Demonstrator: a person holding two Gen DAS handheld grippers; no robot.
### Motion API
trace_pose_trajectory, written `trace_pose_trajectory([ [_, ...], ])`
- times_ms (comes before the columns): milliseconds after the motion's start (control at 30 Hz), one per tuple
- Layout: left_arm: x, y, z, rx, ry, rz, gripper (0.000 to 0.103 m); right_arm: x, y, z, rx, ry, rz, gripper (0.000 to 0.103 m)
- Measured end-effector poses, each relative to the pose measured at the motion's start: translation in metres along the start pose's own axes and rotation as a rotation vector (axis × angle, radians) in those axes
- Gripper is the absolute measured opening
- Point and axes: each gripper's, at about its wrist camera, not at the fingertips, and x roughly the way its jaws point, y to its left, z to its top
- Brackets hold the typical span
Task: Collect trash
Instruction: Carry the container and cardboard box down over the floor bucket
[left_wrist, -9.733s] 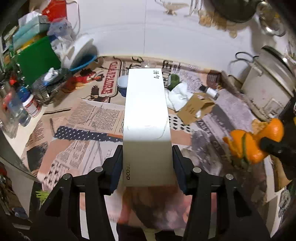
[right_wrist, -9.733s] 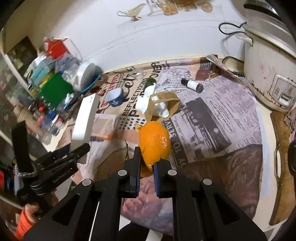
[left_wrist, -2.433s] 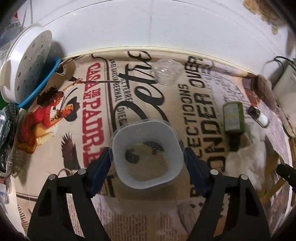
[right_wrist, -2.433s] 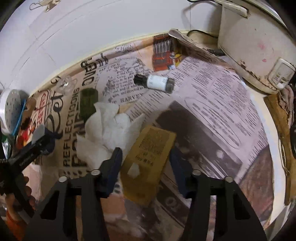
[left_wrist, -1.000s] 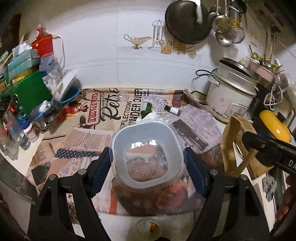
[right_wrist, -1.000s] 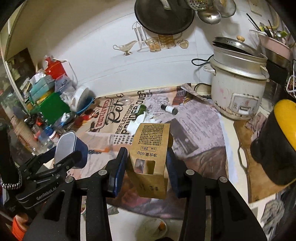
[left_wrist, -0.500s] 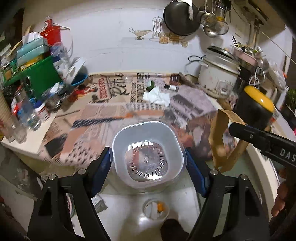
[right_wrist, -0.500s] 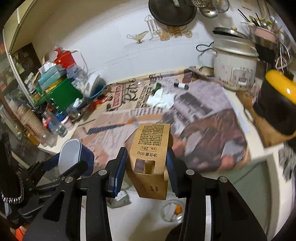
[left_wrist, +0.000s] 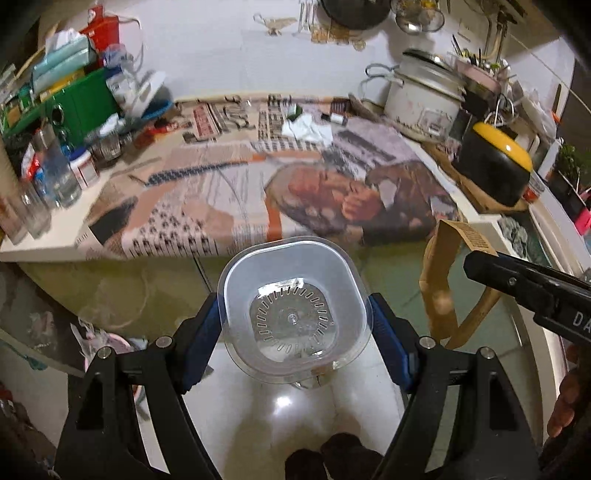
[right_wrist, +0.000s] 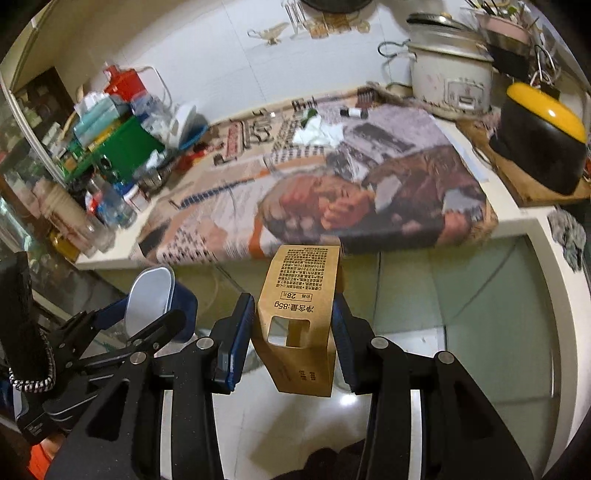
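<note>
A newspaper-covered counter (left_wrist: 258, 192) stood beyond; the left gripper (left_wrist: 293, 325) clamped an empty clear plastic tub (left_wrist: 291, 306), the right gripper (right_wrist: 293, 332) pinched a hollow brown paper carton (right_wrist: 299, 314).

The brown cardboard sleeve (right_wrist: 300, 325), seen inverted in the right wrist view, carries a boxed "28" and "85g" following three Chinese characters, above a block of fine print too small to read. The right gripper (left_wrist: 532, 291) body shows white letters "DA", cut off. Tablecloth (left_wrist: 236, 173) lettering is blurred, illegible.
</note>
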Motion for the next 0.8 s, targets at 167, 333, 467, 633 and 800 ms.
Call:
trace_pose_trajectory([
  [167,0.030,-0.011,-0.024,-0.022,0.075,-0.005,0.077,0.020,-0.019,-0.020,0.011,0.068,-0.012,0.038],
  [333,0.073,-0.018,-0.047,-0.036,0.131,0.020,0.077,0.053,-0.049,-0.040,0.035,0.137,-0.014,0.038],
  [467,0.116,-0.021,-0.069,-0.057,0.158,0.041,0.077,0.093,-0.074,-0.057,0.019,0.183,-0.032,0.038],
  [633,0.184,-0.017,-0.112,-0.125,0.195,0.059,0.077,0.153,-0.100,-0.083,-0.025,0.225,-0.044,0.038],
  [800,0.252,-0.004,-0.160,-0.170,0.225,0.075,0.077,0.228,-0.125,-0.120,-0.025,0.290,-0.029,0.038],
])
